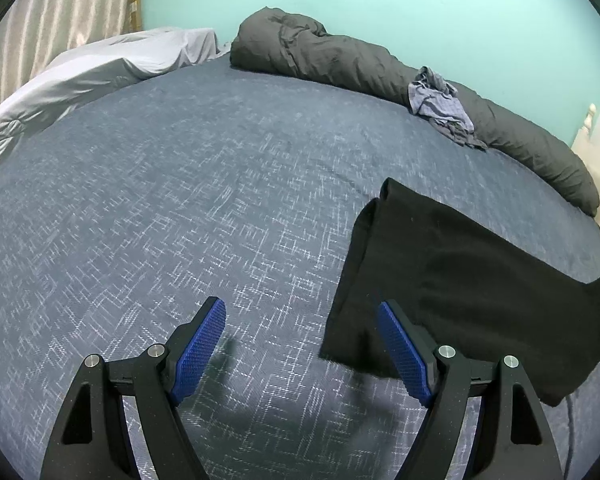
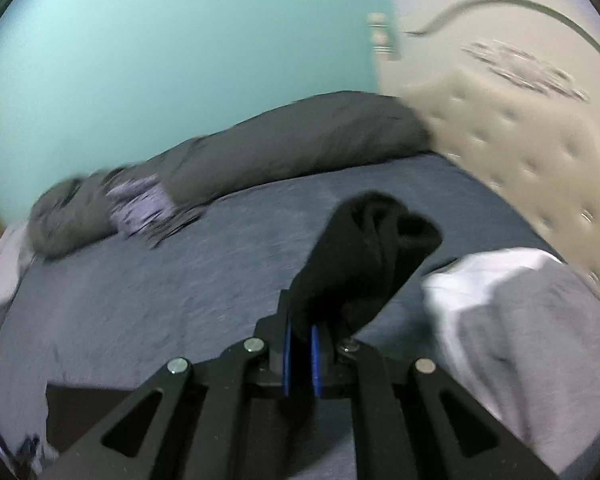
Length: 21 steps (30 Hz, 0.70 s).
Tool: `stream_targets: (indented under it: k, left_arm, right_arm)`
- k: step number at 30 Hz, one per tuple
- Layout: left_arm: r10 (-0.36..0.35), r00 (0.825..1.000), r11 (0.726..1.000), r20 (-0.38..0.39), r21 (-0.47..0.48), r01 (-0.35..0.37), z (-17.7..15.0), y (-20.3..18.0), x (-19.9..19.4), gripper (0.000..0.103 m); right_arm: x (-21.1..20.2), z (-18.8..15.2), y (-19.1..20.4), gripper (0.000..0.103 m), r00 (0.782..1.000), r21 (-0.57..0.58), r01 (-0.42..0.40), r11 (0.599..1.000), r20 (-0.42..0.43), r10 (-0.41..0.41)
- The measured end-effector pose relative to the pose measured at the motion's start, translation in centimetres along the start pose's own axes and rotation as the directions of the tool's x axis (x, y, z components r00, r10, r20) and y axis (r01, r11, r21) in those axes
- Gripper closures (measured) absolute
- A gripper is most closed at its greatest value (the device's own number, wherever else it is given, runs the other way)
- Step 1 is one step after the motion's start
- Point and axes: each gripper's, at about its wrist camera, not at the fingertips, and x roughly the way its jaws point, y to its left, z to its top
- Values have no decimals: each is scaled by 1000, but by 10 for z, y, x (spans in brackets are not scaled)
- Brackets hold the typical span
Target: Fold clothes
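A black garment (image 1: pixel 452 280) lies flat on the dark blue bedspread (image 1: pixel 180 208), stretching to the right edge of the left wrist view. My left gripper (image 1: pixel 302 316) hovers open just above the bed, its right blue pad (image 1: pixel 404 352) over the garment's near left corner and nothing between the fingers. In the blurred right wrist view, my right gripper (image 2: pixel 300 332) is shut on a bunched fold of the black garment (image 2: pixel 364 256), which rises lifted above the bedspread (image 2: pixel 160 288).
A rolled dark grey duvet (image 1: pixel 360 60) lies along the teal wall, with a crumpled lilac checked cloth (image 1: pixel 440 100) on it. Pale grey pillows (image 1: pixel 80 76) sit at the far left. A grey and white cloth pile (image 2: pixel 520 328) and a beige tufted headboard (image 2: pixel 520 152) are at the right.
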Motion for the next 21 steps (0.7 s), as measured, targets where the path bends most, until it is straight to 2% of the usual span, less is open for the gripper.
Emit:
stream_targets:
  k: [4, 10, 15, 21]
  left_arm:
    - [-1, 1000, 1000, 4, -7, 1, 0, 4, -2, 21]
    - [-6, 1000, 1000, 12, -12, 6, 1, 9, -5, 21]
    - [-8, 1000, 1000, 17, -26, 8, 1, 18, -8, 21]
    - [-4, 1000, 999, 26, -50, 5, 1, 31, -13, 21]
  right_arm:
    - [15, -6, 85, 96, 994, -102, -101, 990, -47, 97]
    - [38, -23, 188, 96, 976, -180, -201, 963, -120, 181]
    - [56, -63, 276, 96, 945, -242, -300, 923, -204, 254]
    - [58, -105, 357, 96, 917, -306, -383, 871, -239, 319]
